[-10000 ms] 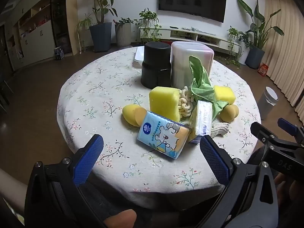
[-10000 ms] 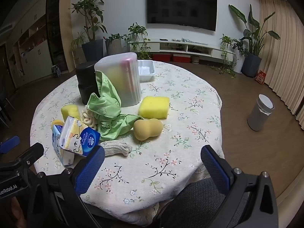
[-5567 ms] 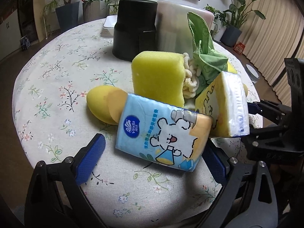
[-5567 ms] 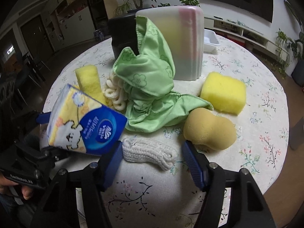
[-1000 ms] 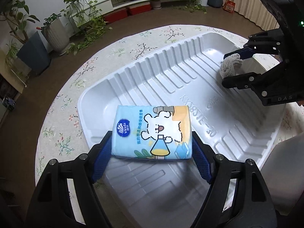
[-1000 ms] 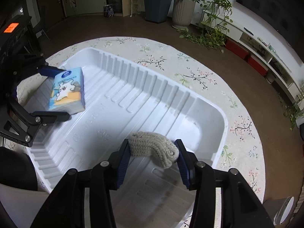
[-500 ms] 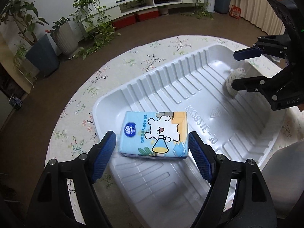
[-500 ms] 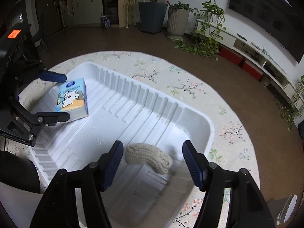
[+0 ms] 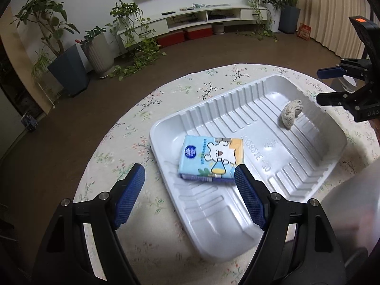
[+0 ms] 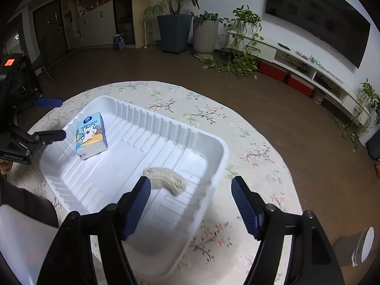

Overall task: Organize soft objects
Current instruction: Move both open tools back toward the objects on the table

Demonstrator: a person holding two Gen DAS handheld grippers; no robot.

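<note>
A white ribbed tray (image 9: 296, 161) (image 10: 213, 142) lies on the round floral table. A blue tissue pack (image 9: 211, 160) (image 10: 91, 135) lies flat at one end of the tray. A beige knitted cloth (image 9: 291, 113) (image 10: 165, 180) rests at the other end. My left gripper (image 9: 187, 178) (image 10: 61, 118) hovers open above the tissue pack, touching nothing. My right gripper (image 10: 190, 185) (image 9: 319, 86) hangs above the knitted cloth. Its jaws are opening and its pads are clear of the cloth.
The floral tablecloth (image 9: 133, 142) surrounds the tray. A pale translucent container (image 9: 351, 201) stands close at the lower right of the left wrist view. On the floor beyond the table are potted plants (image 10: 174, 30), a low TV shelf (image 9: 201, 16) and a grey bin (image 10: 363, 242).
Both grippers have lifted up and back from the tray. The right jaws spread and let go of the knitted cloth, which now lies in the tray. The tissue pack lies free.
</note>
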